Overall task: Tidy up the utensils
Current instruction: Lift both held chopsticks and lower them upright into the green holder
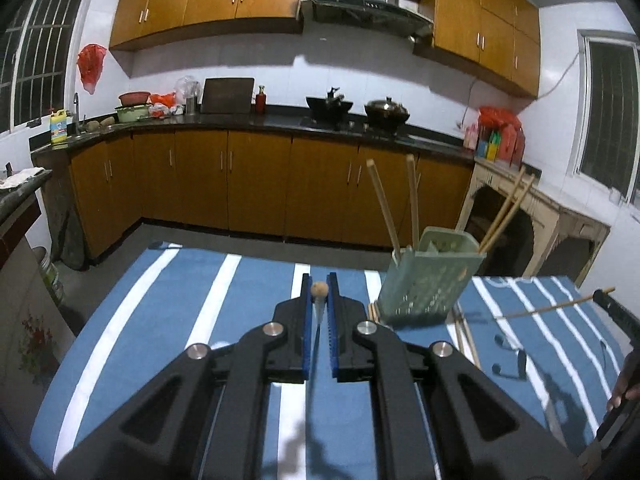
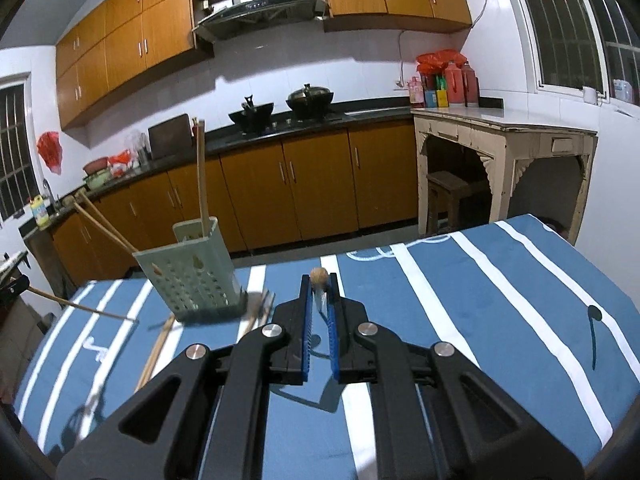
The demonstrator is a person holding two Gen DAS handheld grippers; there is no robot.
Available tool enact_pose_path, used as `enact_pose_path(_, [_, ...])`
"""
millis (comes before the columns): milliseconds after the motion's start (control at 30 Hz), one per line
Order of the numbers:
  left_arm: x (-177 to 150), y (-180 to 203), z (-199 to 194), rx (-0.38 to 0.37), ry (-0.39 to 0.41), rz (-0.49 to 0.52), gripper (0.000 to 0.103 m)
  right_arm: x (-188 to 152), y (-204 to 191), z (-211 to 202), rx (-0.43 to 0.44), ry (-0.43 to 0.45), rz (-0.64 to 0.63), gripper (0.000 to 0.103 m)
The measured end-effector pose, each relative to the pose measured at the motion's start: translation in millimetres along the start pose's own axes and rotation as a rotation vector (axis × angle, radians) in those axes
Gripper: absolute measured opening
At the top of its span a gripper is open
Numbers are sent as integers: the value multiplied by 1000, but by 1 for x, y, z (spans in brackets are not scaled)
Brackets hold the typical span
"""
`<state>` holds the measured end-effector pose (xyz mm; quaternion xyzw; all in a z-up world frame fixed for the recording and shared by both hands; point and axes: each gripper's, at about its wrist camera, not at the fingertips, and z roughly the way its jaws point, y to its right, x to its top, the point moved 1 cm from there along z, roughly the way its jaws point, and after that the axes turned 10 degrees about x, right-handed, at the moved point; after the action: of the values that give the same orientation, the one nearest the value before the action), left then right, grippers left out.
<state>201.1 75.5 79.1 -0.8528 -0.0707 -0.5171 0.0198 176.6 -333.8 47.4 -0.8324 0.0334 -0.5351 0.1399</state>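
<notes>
A pale green perforated utensil holder (image 1: 430,278) (image 2: 192,270) stands on the blue striped tablecloth with several wooden chopsticks (image 1: 384,204) (image 2: 201,176) sticking out of it. My left gripper (image 1: 319,282) is shut on a chopstick seen end-on, its round tip (image 1: 319,289) between the blue pads, left of the holder. My right gripper (image 2: 319,278) is likewise shut on a chopstick, tip (image 2: 319,274), right of the holder. Each gripper's chopstick also shows as a slanted stick in the other's view (image 1: 556,306) (image 2: 80,306). Loose chopsticks (image 2: 158,350) (image 1: 466,338) lie by the holder's base.
The table (image 2: 500,300) wears a blue cloth with white stripes; its edges fall off at the far side. Behind are kitchen cabinets (image 1: 256,184), a counter with woks (image 2: 310,100) and a cream side table (image 2: 504,152). A hand (image 1: 624,392) shows at the right edge.
</notes>
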Motion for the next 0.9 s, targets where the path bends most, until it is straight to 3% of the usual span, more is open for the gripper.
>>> enact_pose_path(333, [24, 3, -12, -7, 51, 11, 8, 22, -14, -5, 27, 40, -33, 8])
enact_pose_path(600, [46, 16, -24, -49, 85, 23, 8, 52, -31, -10, 102, 72, -46, 8])
enact_pose_path(900, [102, 59, -38, -148, 175, 13, 8, 111, -86, -21, 230, 215, -96, 8])
